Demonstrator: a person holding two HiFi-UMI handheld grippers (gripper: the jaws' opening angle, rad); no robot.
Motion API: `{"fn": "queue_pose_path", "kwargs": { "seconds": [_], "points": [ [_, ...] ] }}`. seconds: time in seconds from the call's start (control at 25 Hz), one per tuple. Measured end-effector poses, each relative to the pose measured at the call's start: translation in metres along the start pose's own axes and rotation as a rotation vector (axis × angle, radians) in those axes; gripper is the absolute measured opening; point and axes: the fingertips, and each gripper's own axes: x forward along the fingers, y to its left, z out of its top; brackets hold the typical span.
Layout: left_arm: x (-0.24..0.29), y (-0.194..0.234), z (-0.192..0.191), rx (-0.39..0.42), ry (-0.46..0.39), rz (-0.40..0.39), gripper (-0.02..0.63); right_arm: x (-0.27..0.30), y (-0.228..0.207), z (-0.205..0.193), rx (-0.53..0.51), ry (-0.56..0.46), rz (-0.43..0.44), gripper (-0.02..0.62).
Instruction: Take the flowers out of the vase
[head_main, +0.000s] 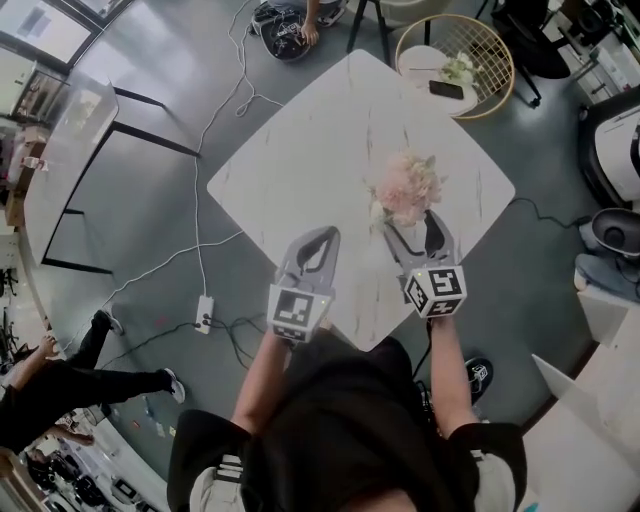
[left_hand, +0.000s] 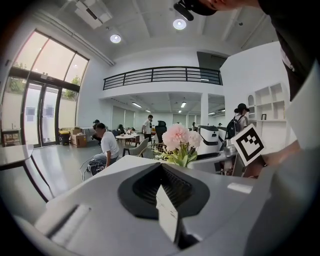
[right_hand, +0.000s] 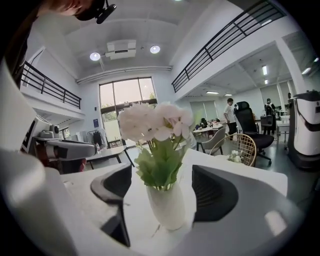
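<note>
Pale pink flowers (head_main: 408, 188) with green leaves stand in a small white vase (right_hand: 167, 205) on the white marble table (head_main: 300, 150). In the head view the blooms hide the vase. My right gripper (head_main: 414, 224) is open around the vase, one finger on each side; the pads (right_hand: 216, 192) stand apart from it. The flowers (right_hand: 155, 122) rise above the jaws. My left gripper (head_main: 322, 238) hovers over the table to the left of the vase, jaws together with nothing in them. From it, the flowers (left_hand: 176, 137) show ahead and to the right.
A round wire basket table (head_main: 492, 52) with a phone and a small bouquet stands beyond the far corner. A power strip (head_main: 204, 312) and cables lie on the floor to the left. The table's near corner (head_main: 372, 345) is just under my hands.
</note>
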Motion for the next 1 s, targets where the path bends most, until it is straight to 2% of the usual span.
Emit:
{"fn": "queue_pose_path", "kwargs": {
  "seconds": [0.4,0.56,0.72,1.0],
  "points": [
    [0.002,0.016,-0.007,-0.018,0.025,0.064,0.008,0.020,0.007,0.000,-0.005,-0.006,0.063,0.364],
    [0.000,0.020,-0.009,-0.025,0.027,0.081,0.008,0.021,0.007,0.003,-0.024,-0.022,0.059,0.362],
    [0.000,0.023,-0.006,-0.018,0.021,0.093,0.008,0.021,0.003,0.002,-0.035,-0.012,0.043,0.328],
    [-0.002,0.026,-0.007,-0.027,0.021,0.102,0.008,0.022,0.002,0.004,-0.048,-0.014,0.022,0.203]
  ]
}}
